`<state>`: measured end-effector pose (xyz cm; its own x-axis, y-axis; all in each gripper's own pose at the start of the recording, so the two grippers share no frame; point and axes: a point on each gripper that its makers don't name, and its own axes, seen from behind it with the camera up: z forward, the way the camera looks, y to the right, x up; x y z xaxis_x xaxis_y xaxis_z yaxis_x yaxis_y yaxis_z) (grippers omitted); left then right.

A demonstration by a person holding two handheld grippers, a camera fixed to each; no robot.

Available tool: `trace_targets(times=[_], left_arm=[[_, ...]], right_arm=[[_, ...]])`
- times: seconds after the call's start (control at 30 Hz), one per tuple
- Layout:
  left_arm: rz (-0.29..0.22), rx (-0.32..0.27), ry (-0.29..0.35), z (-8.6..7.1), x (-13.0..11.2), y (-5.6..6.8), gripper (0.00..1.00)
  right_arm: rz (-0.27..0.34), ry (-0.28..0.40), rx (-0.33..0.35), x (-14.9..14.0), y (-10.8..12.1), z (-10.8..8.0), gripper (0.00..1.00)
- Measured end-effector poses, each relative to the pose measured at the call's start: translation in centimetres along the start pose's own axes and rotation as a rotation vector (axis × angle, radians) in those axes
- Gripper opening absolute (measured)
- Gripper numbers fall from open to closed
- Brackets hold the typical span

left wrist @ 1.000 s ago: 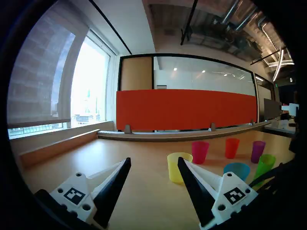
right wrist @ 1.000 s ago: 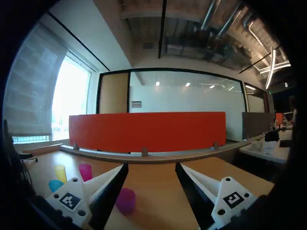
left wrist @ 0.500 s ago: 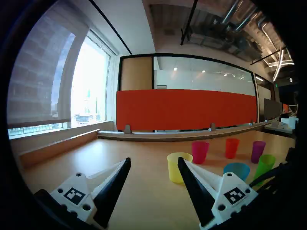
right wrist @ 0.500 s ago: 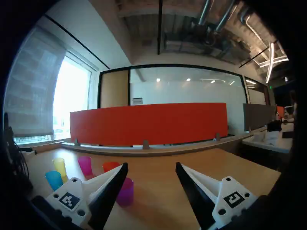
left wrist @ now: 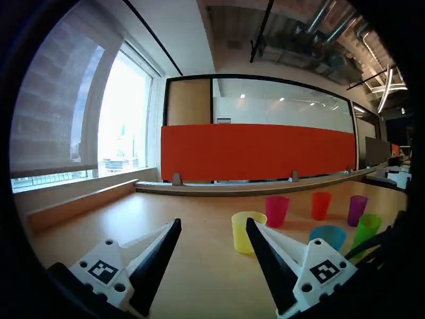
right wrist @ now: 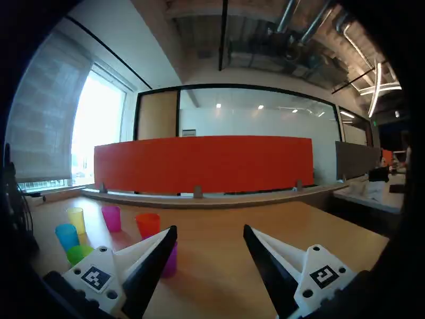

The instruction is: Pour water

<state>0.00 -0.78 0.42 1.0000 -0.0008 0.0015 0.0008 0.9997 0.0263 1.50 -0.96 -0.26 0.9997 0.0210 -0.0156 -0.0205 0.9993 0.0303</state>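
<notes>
The left gripper point(left wrist: 212, 221) and right gripper point(right wrist: 210, 228) are each showing black pointed fingers point(left wrist: 156, 260) on white screwed mounts point(left wrist: 114, 255) bearing square markers point(left wrist: 102, 271).

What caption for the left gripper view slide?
Open left gripper faces six coloured cups on the table, yellow cup nearest.

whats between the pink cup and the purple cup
The orange cup stands between the pink cup and purple cup, seen in the left gripper view.

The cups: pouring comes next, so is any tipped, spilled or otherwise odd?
Nothing stands out. All six cups stand upright on the table, no puddle visible; left gripper and right gripper are open, empty.
</notes>
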Motion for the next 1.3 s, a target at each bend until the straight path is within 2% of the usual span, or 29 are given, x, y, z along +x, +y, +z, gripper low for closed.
trace_targets(times=[0.5,0.87,1.3], left_arm=[[0.000,0.000,0.000,0.0,0.0,0.0,0.90],[0.000,0.000,0.000,0.0,0.0,0.0,0.90],[0.000,0.000,0.000,0.0,0.0,-0.1,0.90]], right_arm=[[0.014,-0.017,-0.017,-1.3,0.9,0.2,0.97],[-0.022,-0.016,-0.015,-1.3,0.7,0.2,0.97],[-0.021,-0.016,-0.022,-1.4,0.8,0.1,0.97]])
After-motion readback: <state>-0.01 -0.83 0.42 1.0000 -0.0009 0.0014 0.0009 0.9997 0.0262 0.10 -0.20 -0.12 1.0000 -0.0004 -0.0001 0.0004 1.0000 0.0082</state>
